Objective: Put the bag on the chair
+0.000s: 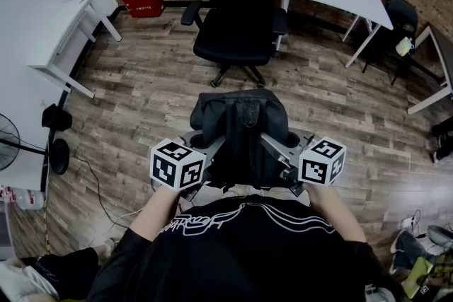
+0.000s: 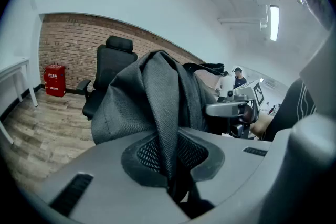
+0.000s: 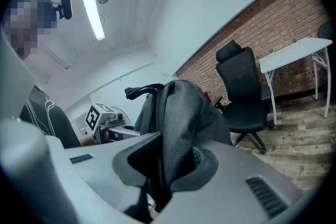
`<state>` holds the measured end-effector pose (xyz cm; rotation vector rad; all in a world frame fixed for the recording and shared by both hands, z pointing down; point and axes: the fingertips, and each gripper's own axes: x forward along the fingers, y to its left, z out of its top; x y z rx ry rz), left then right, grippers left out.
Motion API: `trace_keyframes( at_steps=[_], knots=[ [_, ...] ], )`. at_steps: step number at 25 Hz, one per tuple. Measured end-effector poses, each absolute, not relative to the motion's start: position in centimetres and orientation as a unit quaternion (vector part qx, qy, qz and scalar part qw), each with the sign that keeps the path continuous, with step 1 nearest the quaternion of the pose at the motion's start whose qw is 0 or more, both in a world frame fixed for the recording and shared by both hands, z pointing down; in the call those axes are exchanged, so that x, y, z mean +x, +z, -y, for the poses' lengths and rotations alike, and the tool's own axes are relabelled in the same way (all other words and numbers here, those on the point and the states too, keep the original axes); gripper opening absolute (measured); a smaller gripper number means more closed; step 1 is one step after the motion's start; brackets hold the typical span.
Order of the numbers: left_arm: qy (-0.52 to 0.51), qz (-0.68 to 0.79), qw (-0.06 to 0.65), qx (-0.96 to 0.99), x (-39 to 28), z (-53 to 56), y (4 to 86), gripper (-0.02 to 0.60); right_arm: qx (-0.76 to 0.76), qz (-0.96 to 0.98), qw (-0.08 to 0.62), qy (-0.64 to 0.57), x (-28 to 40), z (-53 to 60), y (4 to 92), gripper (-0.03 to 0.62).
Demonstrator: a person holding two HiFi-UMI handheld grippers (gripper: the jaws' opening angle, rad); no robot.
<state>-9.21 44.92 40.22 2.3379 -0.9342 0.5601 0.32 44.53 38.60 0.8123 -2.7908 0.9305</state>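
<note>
The soft grey bag (image 1: 239, 129), held up before the chair (image 1: 241, 10), sags and seems light, so the left gripper (image 2: 169, 165) and the right gripper (image 3: 167, 165), each clenched on a fabric fold at its sides, hold it well.

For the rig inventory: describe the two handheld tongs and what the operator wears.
Left tongs and right tongs: grey moulded plastic bodies, dark mesh-textured pads, each carrying a white cube with black square markers. The person wears a black short-sleeved T-shirt with white line print.
</note>
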Motion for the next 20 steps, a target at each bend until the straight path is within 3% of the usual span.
trace_keyframes(
  at_steps=[20],
  knots=[
    [0.199,0.345,0.241,0.885,-3.0,-39.6,39.2,0.063,0.284,0.921,0.057,0.26,6.3,-40.3,36.6,0.056]
  ],
)
